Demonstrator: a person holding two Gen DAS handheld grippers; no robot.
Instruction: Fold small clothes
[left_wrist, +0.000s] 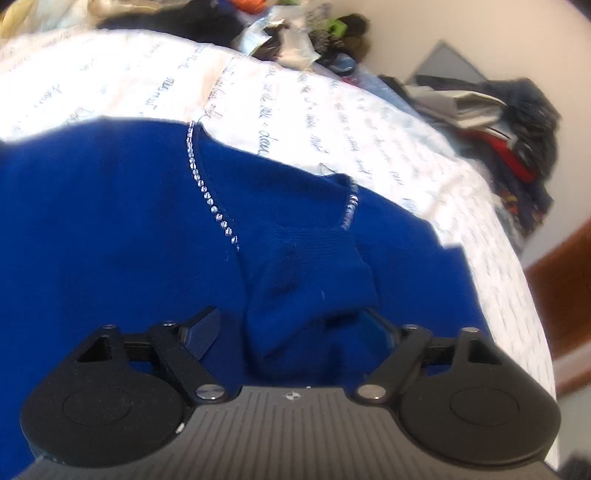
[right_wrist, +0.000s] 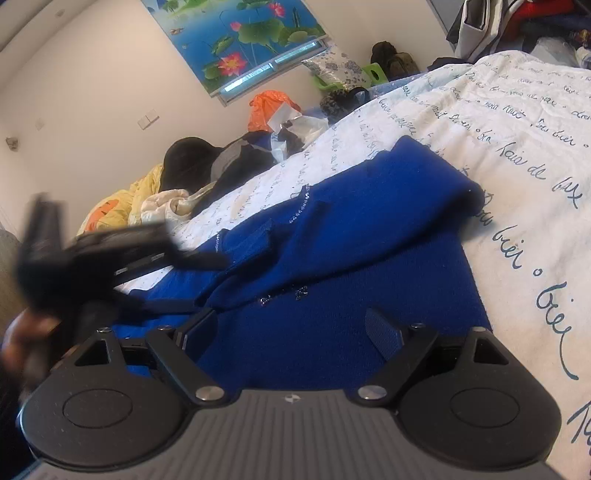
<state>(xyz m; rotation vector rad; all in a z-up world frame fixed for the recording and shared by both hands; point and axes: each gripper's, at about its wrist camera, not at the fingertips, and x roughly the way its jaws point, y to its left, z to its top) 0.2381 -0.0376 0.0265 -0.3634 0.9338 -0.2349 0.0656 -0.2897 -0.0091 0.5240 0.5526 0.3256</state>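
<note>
A royal-blue knit sweater (left_wrist: 110, 221) with a line of rhinestone trim (left_wrist: 207, 195) lies spread on a white bedsheet printed with script (left_wrist: 332, 110). One sleeve (left_wrist: 314, 266) is folded across the body. My left gripper (left_wrist: 291, 332) stands over it with a hump of that sleeve between its fingers. The left finger (left_wrist: 203, 332) stands clear of the cloth, and cloth partly covers the right one. In the right wrist view my right gripper (right_wrist: 291, 332) hangs open above the sweater (right_wrist: 369, 229) with nothing pinched. There the left gripper (right_wrist: 207, 282) shows as a dark blur on the left.
Heaped clothes and plastic bags (right_wrist: 280, 122) line the far edge of the bed below a lotus-print blind (right_wrist: 240, 40). Another dark clothes pile (left_wrist: 509, 122) sits at the bed's right end. Bare sheet (right_wrist: 517, 147) stretches to the right of the sweater.
</note>
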